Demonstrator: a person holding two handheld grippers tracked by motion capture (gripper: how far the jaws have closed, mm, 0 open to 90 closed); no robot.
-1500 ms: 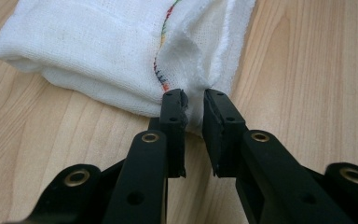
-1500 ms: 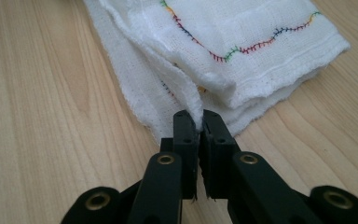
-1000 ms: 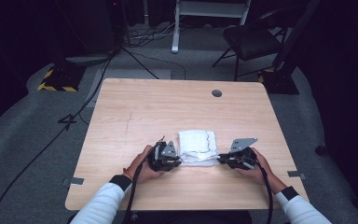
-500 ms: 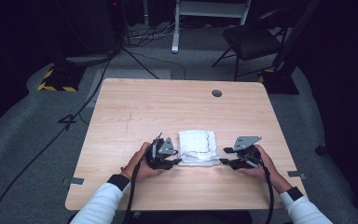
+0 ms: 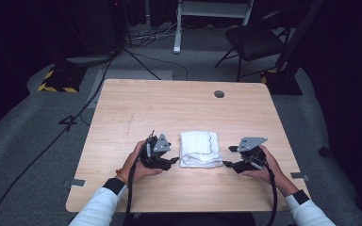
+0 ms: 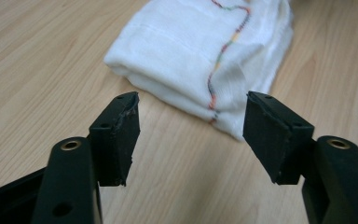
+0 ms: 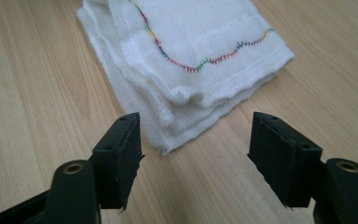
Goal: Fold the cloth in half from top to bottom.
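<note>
Cloth folded into a compact white stack, lying flat on table near its front edge; folding judged complete, nothing further evident.
Left gripper just left of cloth, right gripper just right of it; jaws of both just opened, standing wide, empty, clear of the fabric, nothing between them.

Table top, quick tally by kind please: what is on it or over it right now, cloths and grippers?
Folded white cloth: 1
Grippers, both open with nothing between the jaws: 2, left gripper and right gripper
Total: 3
</note>
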